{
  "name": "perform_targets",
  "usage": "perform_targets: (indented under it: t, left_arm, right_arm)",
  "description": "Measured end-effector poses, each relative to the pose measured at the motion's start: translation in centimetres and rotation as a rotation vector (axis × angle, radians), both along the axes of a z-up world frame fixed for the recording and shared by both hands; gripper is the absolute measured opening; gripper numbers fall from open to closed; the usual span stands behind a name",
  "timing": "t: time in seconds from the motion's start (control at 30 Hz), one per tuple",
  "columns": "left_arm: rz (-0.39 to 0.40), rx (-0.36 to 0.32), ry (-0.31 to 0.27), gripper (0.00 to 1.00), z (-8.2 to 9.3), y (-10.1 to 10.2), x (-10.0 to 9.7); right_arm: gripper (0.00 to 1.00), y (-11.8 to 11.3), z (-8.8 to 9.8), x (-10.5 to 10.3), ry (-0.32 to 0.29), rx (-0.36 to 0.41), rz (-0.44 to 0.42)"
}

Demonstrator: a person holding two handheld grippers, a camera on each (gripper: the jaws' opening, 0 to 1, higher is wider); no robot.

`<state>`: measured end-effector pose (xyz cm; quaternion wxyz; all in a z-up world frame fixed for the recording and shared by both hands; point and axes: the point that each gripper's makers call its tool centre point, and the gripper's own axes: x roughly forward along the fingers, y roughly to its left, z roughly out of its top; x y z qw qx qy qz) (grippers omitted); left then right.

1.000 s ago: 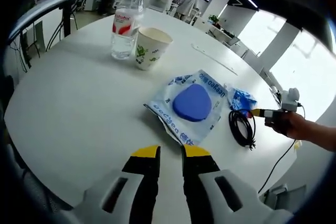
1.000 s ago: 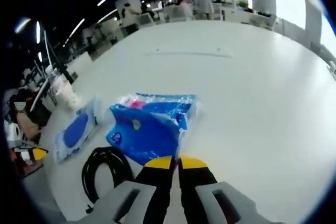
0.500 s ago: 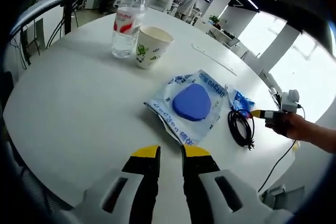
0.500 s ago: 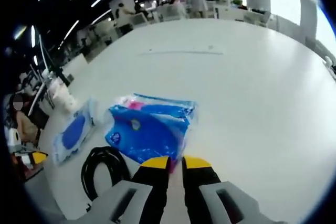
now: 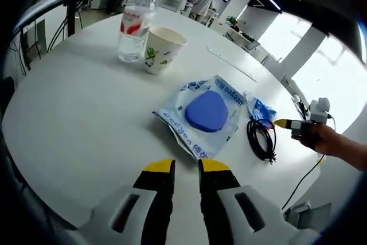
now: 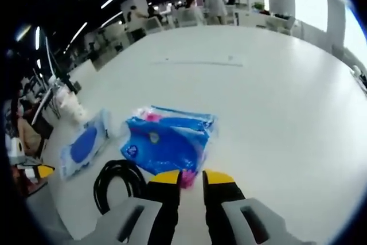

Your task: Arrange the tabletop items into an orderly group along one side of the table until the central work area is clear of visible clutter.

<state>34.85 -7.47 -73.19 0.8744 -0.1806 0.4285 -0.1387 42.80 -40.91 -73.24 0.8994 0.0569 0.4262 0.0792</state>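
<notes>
Since the coming move turns on the blue packet, that is where I start.

Blue packet: the crinkly blue packet (image 6: 167, 144) lies flat on the white table (image 6: 275, 101), directly ahead of the right gripper (image 6: 191, 177) at its 12 o'clock, its near corner, showing pink, between the yellow tips.
Long axis: in the right gripper view it runs roughly 8 to 2 o'clock, slanting across the line of the jaws.
Nearer hand: the right one by a clear margin; in the left gripper view the same packet (image 5: 261, 109) sits far off at 2 o'clock, with the right gripper (image 5: 287, 123) just beside it.
Right gripper: jaws a little apart, with the pink corner in the gap; whether the tips press it I cannot tell.
Left gripper: the left gripper (image 5: 186, 166) has its jaws a narrow slot apart, holding nothing, hanging above bare table.
Black cable: a coiled black cable (image 6: 117, 183) lies at the packet's 8 o'clock, just beside it.
Pouch: a clear pouch with a blue pad (image 5: 205, 113) rests at the left gripper's 12 o'clock, near its tips, its long axis running about 7 to 1 o'clock.
Far group: a paper cup (image 5: 159, 50) and water bottle (image 5: 132, 32) stand upright, close together, at the left gripper's 11 o'clock, well apart from the rest.
</notes>
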Motion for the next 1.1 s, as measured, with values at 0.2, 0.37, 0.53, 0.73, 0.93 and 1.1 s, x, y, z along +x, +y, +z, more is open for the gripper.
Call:
perform_targets:
  t: [0.2, 0.37, 0.53, 0.73, 0.93, 1.1]
  left_arm:
    - [-0.012, 0.0, 0.001, 0.13, -0.1, -0.2, 0.0]
    - [-0.022, -0.001, 0.002, 0.13, -0.1, -0.3, 0.0]
    - [-0.024, -0.008, 0.004, 0.13, -0.1, -0.3, 0.0]
    - [-0.029, -0.011, 0.005, 0.13, -0.2, -0.2, 0.0]
    - [-0.032, -0.019, 0.007, 0.13, -0.2, -0.2, 0.1]
    - [-0.037, -0.028, 0.005, 0.13, -0.1, -0.5, 0.3]
  right_arm:
    - [0.18, 0.5, 0.9, 0.2, -0.027, -0.009, 0.008]
    - [0.19, 0.8, 1.4, 0.3, -0.05, -0.011, 0.012]
    - [0.19, 0.9, 1.3, 0.3, -0.059, -0.013, 0.015]
    - [0.2, 1.5, 1.8, -0.2, -0.077, -0.014, 0.025]
    - [0.22, 2.8, 2.2, -0.8, -0.094, -0.014, 0.04]
    - [0.22, 3.6, 2.4, -1.2, -0.102, -0.003, 0.033]
